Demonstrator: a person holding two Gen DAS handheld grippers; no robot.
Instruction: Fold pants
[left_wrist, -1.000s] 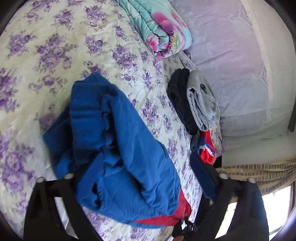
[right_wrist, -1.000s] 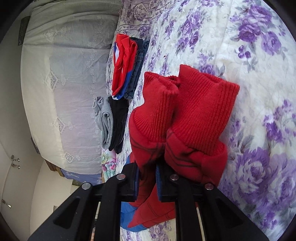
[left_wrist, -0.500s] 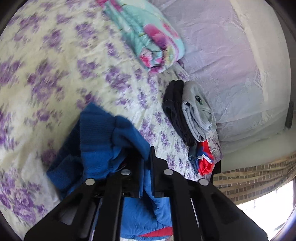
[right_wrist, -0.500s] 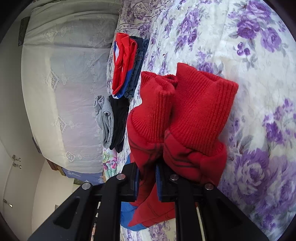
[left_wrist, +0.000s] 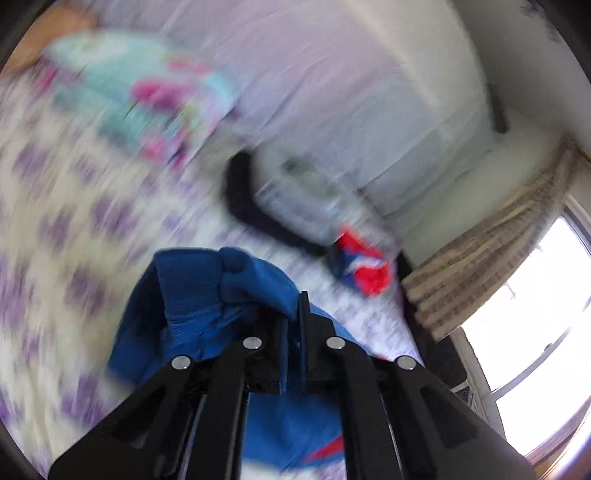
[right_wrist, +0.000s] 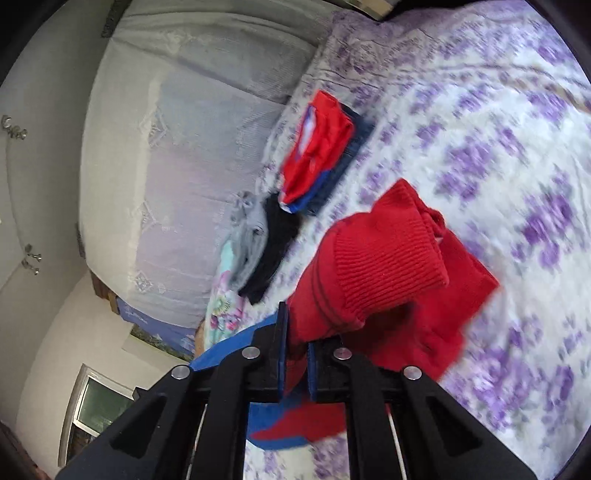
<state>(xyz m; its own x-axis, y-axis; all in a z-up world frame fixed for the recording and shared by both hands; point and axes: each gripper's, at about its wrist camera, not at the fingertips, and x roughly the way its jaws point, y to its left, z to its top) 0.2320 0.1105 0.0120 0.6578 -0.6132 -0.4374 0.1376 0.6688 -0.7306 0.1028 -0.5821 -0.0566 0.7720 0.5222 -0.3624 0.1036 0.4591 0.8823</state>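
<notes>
Gripping with both hands, you had the pants (right_wrist: 388, 266) pinched at two places above the bed (right_wrist: 498, 129). Your left gripper (left_wrist: 293, 321) had its jaws clamped together on the blue ribbed waistband end, the fabric bunched over and left of the tips. Your right gripper (right_wrist: 293, 332) had its jaws clamped on the red leg fabric, with the ribbed red cuffs draped past the tips onto the purple-flowered bedsheet. Toward the bed's far edge, against the pale lace-covered headboard (right_wrist: 177, 155), lay a folded red and blue garment (right_wrist: 321, 147), then a black one (right_wrist: 275, 236) with a grey one (right_wrist: 247, 229) just beside it. A turquoise floral quilt (left_wrist: 140, 92) lay beyond, heavily blurred in the left view.
</notes>
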